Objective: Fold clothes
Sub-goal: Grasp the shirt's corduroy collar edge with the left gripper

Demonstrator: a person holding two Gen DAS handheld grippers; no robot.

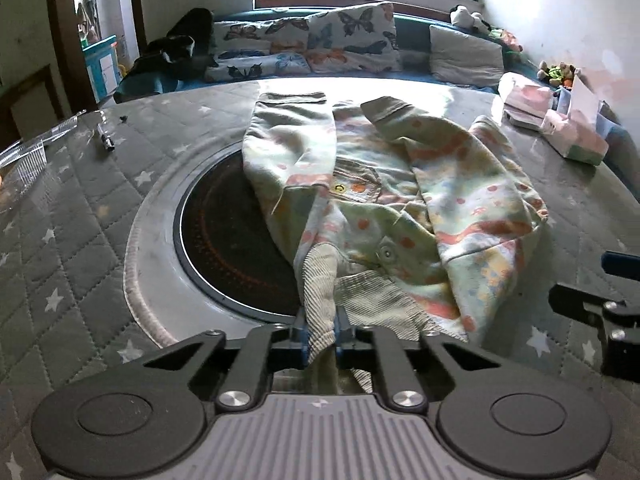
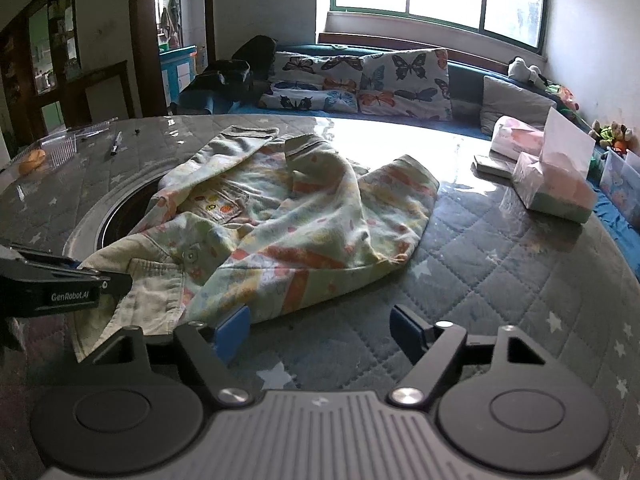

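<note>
A small pale-green child's jacket (image 1: pixel 384 200) with orange and yellow dots lies crumpled on the quilted star-print table, partly over a round black hotplate (image 1: pixel 232 240). My left gripper (image 1: pixel 320 334) is shut on its ribbed hem (image 1: pixel 320 284) at the near edge. In the right wrist view the jacket (image 2: pixel 280 224) lies ahead and left. My right gripper (image 2: pixel 320 334) is open and empty, its left blue pad (image 2: pixel 232 330) beside the jacket's near edge. The left gripper (image 2: pixel 108 280) shows at the left there, holding the hem.
A pen (image 1: pixel 105 138) and a clear plastic tray (image 1: pixel 24 160) lie at the table's left. Tissue packs (image 2: pixel 556 184) and a flat box stand at the right. Behind the table (image 2: pixel 500 264) is a bench with butterfly cushions (image 2: pixel 360 80).
</note>
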